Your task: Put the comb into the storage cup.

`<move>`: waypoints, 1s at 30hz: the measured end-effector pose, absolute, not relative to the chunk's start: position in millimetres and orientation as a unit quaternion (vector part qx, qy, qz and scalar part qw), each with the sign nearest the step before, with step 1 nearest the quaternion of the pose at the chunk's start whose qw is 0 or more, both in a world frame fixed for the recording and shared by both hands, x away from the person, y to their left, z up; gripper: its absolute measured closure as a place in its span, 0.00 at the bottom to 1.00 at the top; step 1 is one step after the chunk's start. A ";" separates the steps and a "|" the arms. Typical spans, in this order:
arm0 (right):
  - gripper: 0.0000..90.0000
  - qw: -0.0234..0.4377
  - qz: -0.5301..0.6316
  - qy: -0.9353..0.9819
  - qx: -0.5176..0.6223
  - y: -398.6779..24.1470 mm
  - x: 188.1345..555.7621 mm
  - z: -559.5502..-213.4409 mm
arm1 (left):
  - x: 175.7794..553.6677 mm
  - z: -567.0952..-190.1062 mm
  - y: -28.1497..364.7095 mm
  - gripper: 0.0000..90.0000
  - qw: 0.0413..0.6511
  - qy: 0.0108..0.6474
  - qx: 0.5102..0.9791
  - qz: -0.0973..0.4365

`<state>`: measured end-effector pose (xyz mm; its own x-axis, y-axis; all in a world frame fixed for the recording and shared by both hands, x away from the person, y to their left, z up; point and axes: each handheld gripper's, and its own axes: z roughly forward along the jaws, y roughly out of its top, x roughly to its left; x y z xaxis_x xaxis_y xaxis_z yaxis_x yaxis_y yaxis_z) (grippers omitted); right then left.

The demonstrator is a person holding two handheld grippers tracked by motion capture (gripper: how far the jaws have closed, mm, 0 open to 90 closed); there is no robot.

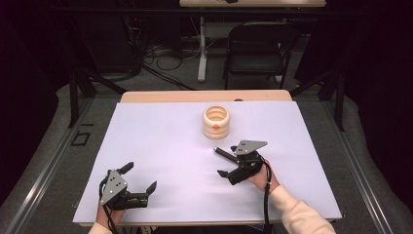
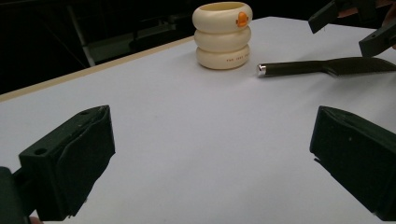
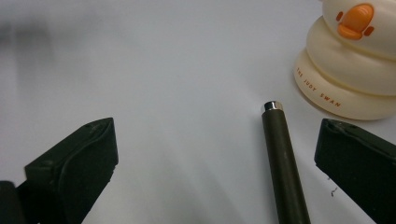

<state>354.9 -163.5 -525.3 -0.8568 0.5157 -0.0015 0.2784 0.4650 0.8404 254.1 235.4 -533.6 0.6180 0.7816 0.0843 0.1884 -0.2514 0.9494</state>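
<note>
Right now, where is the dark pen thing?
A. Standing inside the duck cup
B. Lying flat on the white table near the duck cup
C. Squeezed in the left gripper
B: the dark pen lies flat on the white table, beside the duck cup, between the open right gripper's jaws.

The person's two forearms come in from the near edge of the counter [image 1: 160, 141], well apart from each other. The left hand [image 1: 104, 214] sits low at the near-left corner, wrapped around the left gripper [image 1: 141, 181], whose two black jaws stand wide apart and point toward the far right. Its grey three-cornered plate faces up and its cable loops back toward the wrist. The right hand [image 1: 265, 176], in a pale sleeve, holds the right gripper [image 1: 219, 162] farther in, right of centre. That gripper points left and slightly far, its jaws spread wide and set low over the counter, plate on top, cable trailing along the forearm.
</note>
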 end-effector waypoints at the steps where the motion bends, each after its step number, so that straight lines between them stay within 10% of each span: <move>1: 0.00 0.129 0.461 0.846 0.235 -163.5 354.9 -525.3 | 254.2 -533.6 235.1 0.00 0.516 0.329 0.737 0.287; 14: 0.09 0.131 0.460 0.848 0.229 -154.1 366.3 -522.3 | 254.8 -533.7 235.0 0.00 0.513 0.326 0.740 0.288; 30: 0.91 0.151 0.431 0.853 0.253 -153.2 383.7 -524.2 | 254.7 -533.9 234.5 0.00 0.512 0.325 0.742 0.287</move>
<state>383.7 -153.2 -524.2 -0.8267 0.5611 -0.0401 0.3007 0.5010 0.8115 254.7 234.5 -533.9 0.6243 0.7755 0.0940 0.1877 -0.2657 0.9456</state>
